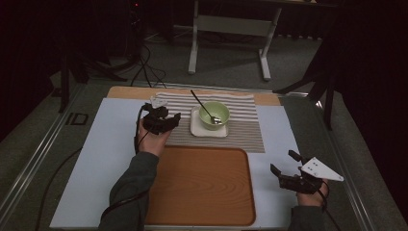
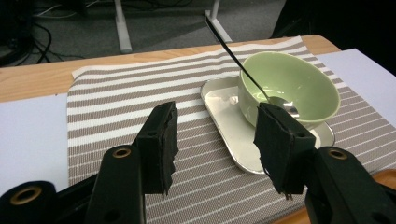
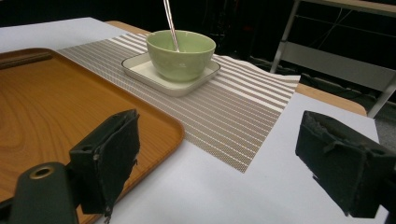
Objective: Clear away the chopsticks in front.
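Cut off at the top edge of the right gripper view: upper length of the spoon handle (image 3: 170,23). Hidden under the green bowl (image 3: 181,53): middle of the white plate (image 3: 144,72). Cropped at left there: wooden tray (image 3: 56,107).

Obstacles: green bowl (image 1: 214,115) on white plate (image 1: 197,127), 12 o'clock on striped mat (image 1: 245,127); spoon (image 1: 201,106) handle rising toward 11 o'clock; free room: bare wooden tray (image 1: 199,185) at 6 o'clock; open tabletop (image 1: 108,144) at 9 and 3 o'clock.
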Demonstrator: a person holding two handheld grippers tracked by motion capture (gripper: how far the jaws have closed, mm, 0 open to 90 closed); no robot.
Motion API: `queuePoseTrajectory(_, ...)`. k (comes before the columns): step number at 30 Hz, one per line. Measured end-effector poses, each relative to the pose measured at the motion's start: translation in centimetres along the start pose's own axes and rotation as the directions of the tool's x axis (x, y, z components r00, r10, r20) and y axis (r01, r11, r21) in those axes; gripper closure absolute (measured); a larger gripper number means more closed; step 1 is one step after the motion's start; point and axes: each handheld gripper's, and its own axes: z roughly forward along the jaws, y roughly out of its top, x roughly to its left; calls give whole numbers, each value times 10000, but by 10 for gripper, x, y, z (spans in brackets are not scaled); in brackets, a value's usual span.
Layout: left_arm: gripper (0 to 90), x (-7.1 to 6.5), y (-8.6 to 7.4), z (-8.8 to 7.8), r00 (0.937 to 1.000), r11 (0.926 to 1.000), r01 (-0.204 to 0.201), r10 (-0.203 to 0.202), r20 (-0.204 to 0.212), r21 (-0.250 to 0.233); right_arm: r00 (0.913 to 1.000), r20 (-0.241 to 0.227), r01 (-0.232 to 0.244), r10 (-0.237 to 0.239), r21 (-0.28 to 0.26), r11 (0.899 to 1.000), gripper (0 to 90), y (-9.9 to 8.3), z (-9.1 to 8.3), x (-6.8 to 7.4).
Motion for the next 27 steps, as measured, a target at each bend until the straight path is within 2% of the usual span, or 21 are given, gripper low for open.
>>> queuePoseTrajectory(4, 484, 2, 1, 7, 10000, 10000, 13, -13, 39, 46, 10000, -5, 4, -4, 3, 10000, 131, 0, 0, 0)
queuePoseTrajectory(17, 463, -5, 10, 28, 9992, 9992, -386, 385, 137, 46, 10000, -4, -20, 20, -23, 10000, 131, 0, 0, -1)
queuePoseTrajectory(27, 450, -9, 13, 46, 9992, 9994, -323, 320, 230, 88, 10000, 15, -31, 31, -29, 10000, 131, -1, -1, -2)
